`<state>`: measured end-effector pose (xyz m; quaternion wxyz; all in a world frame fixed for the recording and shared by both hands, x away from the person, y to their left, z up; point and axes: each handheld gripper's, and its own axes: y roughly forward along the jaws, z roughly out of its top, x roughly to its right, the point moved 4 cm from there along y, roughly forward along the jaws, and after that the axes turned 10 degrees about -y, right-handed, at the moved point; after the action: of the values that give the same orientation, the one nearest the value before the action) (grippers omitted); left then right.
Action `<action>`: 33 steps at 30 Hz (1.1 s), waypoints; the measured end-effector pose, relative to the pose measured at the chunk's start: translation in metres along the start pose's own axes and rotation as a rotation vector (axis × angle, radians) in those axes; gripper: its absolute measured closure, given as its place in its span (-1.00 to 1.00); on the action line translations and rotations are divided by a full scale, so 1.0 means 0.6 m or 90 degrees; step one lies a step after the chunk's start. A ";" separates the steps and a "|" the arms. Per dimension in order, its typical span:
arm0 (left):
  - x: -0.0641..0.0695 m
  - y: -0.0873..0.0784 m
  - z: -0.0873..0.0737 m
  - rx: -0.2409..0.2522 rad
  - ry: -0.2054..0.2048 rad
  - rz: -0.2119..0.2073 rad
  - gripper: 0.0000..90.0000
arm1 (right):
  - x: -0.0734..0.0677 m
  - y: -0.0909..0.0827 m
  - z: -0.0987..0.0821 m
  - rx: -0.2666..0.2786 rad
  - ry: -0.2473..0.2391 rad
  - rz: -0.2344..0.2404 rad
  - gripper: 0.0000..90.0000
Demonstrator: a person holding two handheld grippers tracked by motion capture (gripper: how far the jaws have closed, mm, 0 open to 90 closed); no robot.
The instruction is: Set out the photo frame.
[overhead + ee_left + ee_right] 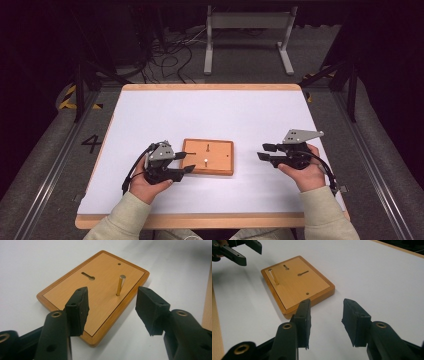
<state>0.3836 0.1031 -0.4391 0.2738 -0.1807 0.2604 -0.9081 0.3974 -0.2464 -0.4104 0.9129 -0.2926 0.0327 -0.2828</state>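
A small wooden board [220,150] lies flat on the white table top [210,110], near its middle. A thin metal pin [121,285] stands upright in the board, beside a keyhole-shaped slot [88,276] and a small round hole [119,264]. My left gripper [186,163] is open at the board's left edge, its jaws on either side of the near corner with nothing between them. In the left gripper view the pin stands just beyond the gap of my left gripper [112,297]. My right gripper [262,151] is open and empty, right of the board and apart from it.
The white top has a wooden rim [210,87]. Beyond the far edge stands a grey metal frame [248,35] among loose cables [170,55] on the floor. White surface lies bare on all sides of the board.
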 end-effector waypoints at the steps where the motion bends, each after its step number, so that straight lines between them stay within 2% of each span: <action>1: 0.001 0.003 0.001 0.003 -0.001 0.000 -0.04 | 0.001 -0.002 -0.002 -0.001 0.000 -0.003 0.31; 8: 0.004 0.016 0.008 0.008 -0.003 -0.024 0.02 | 0.006 -0.011 -0.013 -0.010 0.013 -0.014 0.33; 14: 0.001 0.034 0.012 0.040 -0.012 -0.050 0.08 | 0.009 -0.022 -0.024 0.002 0.025 -0.023 0.33; 16: -0.002 0.044 0.010 0.049 -0.030 -0.065 0.08 | 0.010 -0.027 -0.026 0.002 0.032 -0.026 0.35; 17: -0.002 0.044 0.010 0.049 -0.030 -0.065 0.08 | 0.010 -0.027 -0.026 0.002 0.032 -0.026 0.35; 19: -0.006 0.055 0.009 0.054 -0.051 -0.086 0.08 | 0.011 -0.030 -0.027 0.004 0.037 -0.028 0.35; 22: -0.005 0.061 0.009 0.058 -0.050 -0.093 0.08 | 0.012 -0.031 -0.028 0.005 0.039 -0.028 0.35; 23: 0.000 0.069 0.007 0.052 -0.037 -0.099 0.08 | 0.012 -0.033 -0.029 0.004 0.040 -0.030 0.35; 25: 0.001 0.074 0.007 0.048 -0.032 -0.104 0.09 | 0.013 -0.034 -0.029 0.006 0.041 -0.031 0.35; 28: 0.004 0.084 0.003 0.038 -0.024 -0.101 0.13 | 0.013 -0.034 -0.029 0.007 0.042 -0.031 0.35; 33: 0.004 0.095 -0.001 0.015 -0.019 -0.080 0.33 | 0.011 -0.031 -0.029 0.004 0.040 -0.029 0.35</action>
<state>0.4046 0.0612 -0.4715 0.2224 -0.2068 0.2341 -0.9236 0.3896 -0.2714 -0.4138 0.9056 -0.2816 0.0537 -0.3127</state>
